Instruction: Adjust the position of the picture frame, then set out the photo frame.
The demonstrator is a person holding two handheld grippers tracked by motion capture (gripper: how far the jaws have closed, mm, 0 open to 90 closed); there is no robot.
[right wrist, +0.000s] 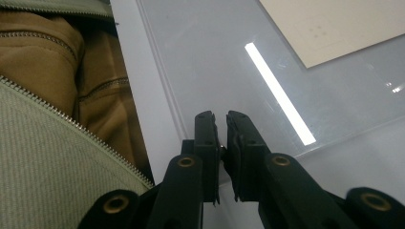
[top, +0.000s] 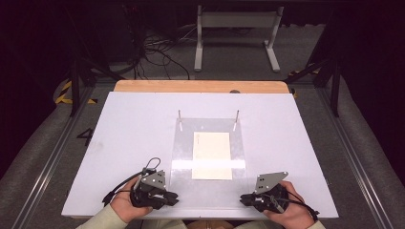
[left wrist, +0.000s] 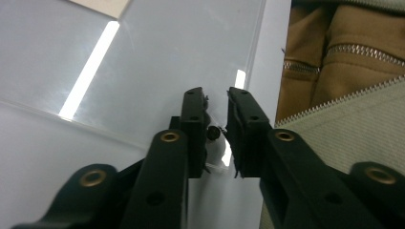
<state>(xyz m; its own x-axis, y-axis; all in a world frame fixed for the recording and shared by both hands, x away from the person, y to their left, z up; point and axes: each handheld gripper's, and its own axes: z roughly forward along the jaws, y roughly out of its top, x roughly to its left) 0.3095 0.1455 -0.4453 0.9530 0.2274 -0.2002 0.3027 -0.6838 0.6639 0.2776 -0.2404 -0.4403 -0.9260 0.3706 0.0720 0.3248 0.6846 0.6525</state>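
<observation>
Transparent sheet (top: 208,148) lies flat mid-table over a cream card (top: 212,155), not yet lifted. Left gripper (top: 168,197) stands narrowly parted at its near corner, nothing held; right gripper (top: 244,199) is nearly shut at the opposite corner, grip undeterminable.

Paper (top: 212,155) on clear sheet (top: 184,143), two pins (top: 179,114) behind.

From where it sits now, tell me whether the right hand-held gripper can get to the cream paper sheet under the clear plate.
Probably not directly. The right hand-held gripper sits at the near corner of the clear plate, with open table between, but the cream paper sheet appears to lie beneath that plate, so the plate would have to come up first.
</observation>
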